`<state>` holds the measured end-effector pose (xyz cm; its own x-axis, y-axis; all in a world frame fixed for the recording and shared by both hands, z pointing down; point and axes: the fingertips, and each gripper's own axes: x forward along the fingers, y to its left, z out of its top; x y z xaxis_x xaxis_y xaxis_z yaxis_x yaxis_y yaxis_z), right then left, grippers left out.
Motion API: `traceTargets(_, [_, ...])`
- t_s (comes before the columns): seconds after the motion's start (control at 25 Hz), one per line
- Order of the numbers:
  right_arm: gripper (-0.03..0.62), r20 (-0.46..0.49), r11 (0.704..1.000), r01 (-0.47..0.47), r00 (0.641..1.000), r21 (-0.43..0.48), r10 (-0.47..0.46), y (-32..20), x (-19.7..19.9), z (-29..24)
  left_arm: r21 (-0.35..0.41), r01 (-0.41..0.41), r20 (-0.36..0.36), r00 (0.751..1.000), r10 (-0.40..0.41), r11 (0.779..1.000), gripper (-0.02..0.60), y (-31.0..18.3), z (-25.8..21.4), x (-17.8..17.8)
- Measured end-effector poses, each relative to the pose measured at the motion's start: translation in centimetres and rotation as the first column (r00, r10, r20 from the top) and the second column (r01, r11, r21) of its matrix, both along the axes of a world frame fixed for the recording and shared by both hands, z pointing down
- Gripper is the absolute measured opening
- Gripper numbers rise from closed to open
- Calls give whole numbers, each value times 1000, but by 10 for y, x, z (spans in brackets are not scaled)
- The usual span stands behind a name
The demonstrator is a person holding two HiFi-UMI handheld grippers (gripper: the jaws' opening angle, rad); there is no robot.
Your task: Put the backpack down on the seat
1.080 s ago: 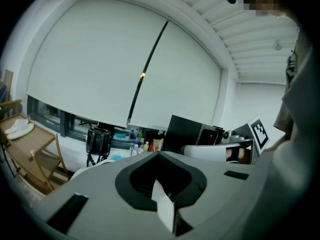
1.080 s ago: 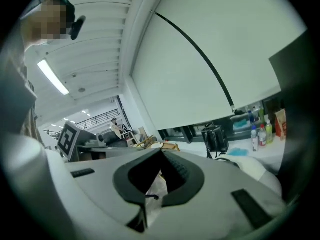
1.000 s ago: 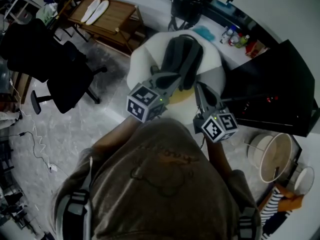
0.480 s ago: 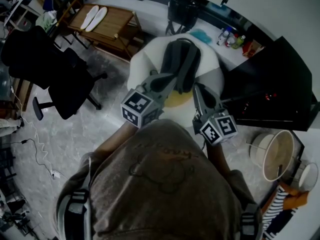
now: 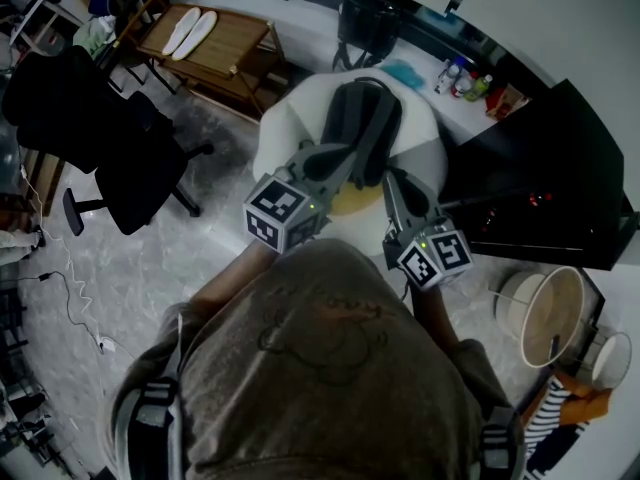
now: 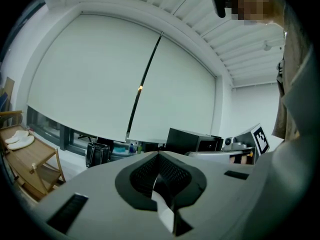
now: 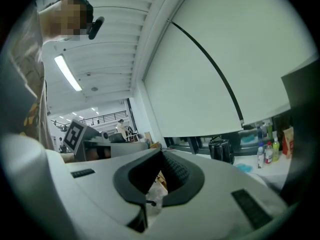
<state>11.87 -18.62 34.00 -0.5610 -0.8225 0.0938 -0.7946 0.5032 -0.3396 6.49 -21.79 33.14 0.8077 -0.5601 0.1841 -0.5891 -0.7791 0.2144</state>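
A grey backpack (image 5: 362, 126) lies on the white round seat (image 5: 285, 118) in the head view, its straps facing up. My left gripper (image 5: 335, 160) hovers over the backpack's near end with its jaws shut and nothing between them. Just to the right, my right gripper (image 5: 388, 183) is at the seat's near edge, also shut and empty. The left gripper view shows the left gripper (image 6: 159, 155) closed, pointing at a white blind. Closed tips of the right gripper (image 7: 160, 154) show in the right gripper view. Neither gripper view shows the backpack.
A black office chair (image 5: 110, 118) stands to the left. Behind it is a wooden bench (image 5: 225, 38) with white insoles. A black bag (image 5: 365, 13) sits beyond the seat, bottles (image 5: 465, 73) at the back right. A black desk (image 5: 545, 178) and a round basket (image 5: 550, 313) are on the right.
The left gripper has shifted slightly toward me. The backpack stays on the seat and the right gripper has hardly moved.
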Motion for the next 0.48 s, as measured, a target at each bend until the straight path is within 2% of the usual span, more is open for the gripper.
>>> traceTargets(0.48, [-2, 6, 1000, 9, 1000, -30, -9, -5, 0, 7, -22, 23, 27, 999, -23, 999, 0, -6, 10, -3])
